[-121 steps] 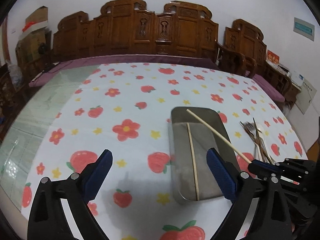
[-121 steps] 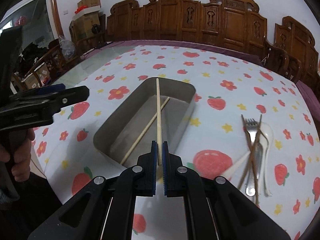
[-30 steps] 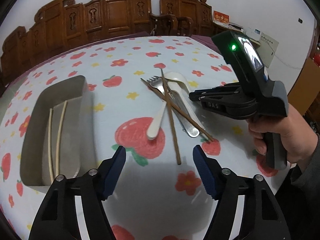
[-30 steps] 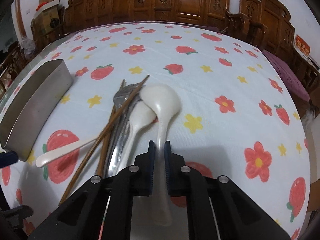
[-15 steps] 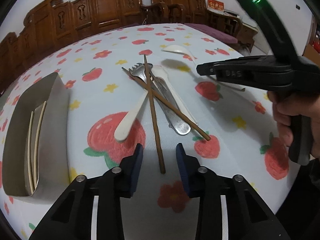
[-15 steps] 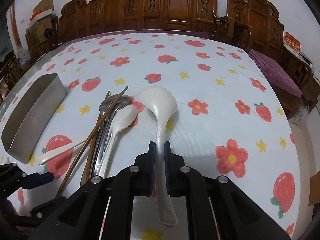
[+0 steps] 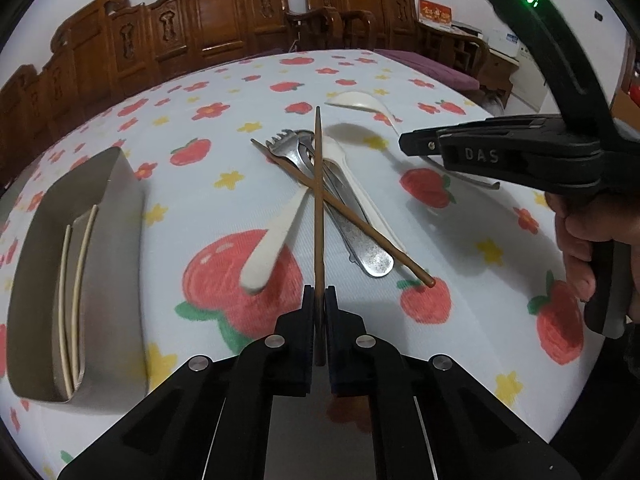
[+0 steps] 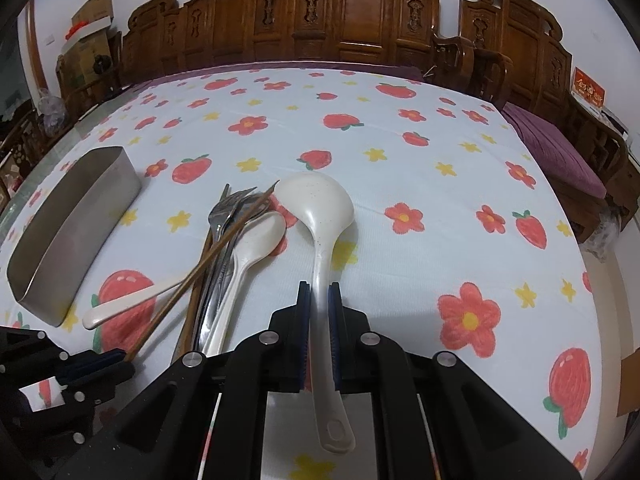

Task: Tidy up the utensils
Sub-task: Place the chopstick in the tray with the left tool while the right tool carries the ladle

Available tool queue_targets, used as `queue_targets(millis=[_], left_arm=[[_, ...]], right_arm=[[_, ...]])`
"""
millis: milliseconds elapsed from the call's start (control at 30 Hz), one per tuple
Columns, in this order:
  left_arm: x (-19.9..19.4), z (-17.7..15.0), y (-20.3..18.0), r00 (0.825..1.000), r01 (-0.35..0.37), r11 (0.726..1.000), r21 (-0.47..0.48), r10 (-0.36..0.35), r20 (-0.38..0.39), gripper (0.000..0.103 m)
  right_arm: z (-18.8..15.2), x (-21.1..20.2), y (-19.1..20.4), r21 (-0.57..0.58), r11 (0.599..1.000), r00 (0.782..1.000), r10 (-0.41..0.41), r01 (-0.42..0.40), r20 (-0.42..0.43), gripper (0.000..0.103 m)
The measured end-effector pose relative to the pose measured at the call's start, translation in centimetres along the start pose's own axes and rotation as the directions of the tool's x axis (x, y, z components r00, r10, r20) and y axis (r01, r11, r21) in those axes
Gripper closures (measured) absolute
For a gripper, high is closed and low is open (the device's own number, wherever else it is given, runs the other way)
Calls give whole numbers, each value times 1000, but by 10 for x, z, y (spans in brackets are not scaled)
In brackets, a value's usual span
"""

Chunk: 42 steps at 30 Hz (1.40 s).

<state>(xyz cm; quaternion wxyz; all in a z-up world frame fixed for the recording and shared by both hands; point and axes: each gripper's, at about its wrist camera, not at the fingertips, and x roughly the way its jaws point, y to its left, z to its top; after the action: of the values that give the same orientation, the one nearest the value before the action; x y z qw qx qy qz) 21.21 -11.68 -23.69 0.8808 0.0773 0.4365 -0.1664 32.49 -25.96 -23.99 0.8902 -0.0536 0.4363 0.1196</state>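
A: Surroundings first, biggest item down?

B: Table under a white tablecloth [image 8: 400, 168] printed with strawberries and flowers; carved wooden chairs [image 8: 360, 20] along its far edge. Steel tray [image 7: 120, 240] sits on the left side of the cloth, with two pale chopsticks [image 7: 76, 280] lying side by side inside it.

A: And the loose utensils?

B: One pile just right of the tray: metal forks [image 7: 288, 148], a white spoon [image 7: 276, 240] with its handle toward the camera, a second white spoon [image 8: 256, 240], and a dark brown chopstick [image 7: 360, 224] lying diagonally over the top. All overlap and touch; exact stacking order under the forks unclear.

A: Anything obstructing?

B: In the left wrist view the right gripper [image 7: 404, 144] and the person's hand [image 7: 592, 240] cover the right side of the table.

A: Jaws?

B: Left gripper [image 7: 319, 300]: closed tight on the near end of another brown chopstick [image 7: 318, 200], which runs straight ahead across the pile, crossing the diagonal one. Right gripper [image 8: 319, 300]: clamped on the handle of a large white ladle [image 8: 316, 208], bowl pointing forward and apparently raised above the cloth beside the pile, handle end sticking back past the fingers.
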Motion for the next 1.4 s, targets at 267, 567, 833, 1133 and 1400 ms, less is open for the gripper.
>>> queue_targets(millis=[267,567,833,1133,1400], left_arm=[[-35,3,17,998,2,999,-34,0,59,99],[-80,5,36,994,3,999,-53,3,105,99],[-100,0,59,992,-33,995,-89,44,119,99],[-109,-10,98,990,-87,986,-142,101,95,99],[-104,-17,128,991,-113,976,-187,125,55,99]], right_arm=[[-1,-10,10,-13,1000,1000,20,-19,15,93],[-8,-12,15,-9,999,999,33,-33,13,93],[-12,-27,29,-27,998,998,58,-57,38,93],[-11,-44,56,-79,991,991,112,-106,70,93],[-9,-51,85,-133,981,985,153,-142,80,93]])
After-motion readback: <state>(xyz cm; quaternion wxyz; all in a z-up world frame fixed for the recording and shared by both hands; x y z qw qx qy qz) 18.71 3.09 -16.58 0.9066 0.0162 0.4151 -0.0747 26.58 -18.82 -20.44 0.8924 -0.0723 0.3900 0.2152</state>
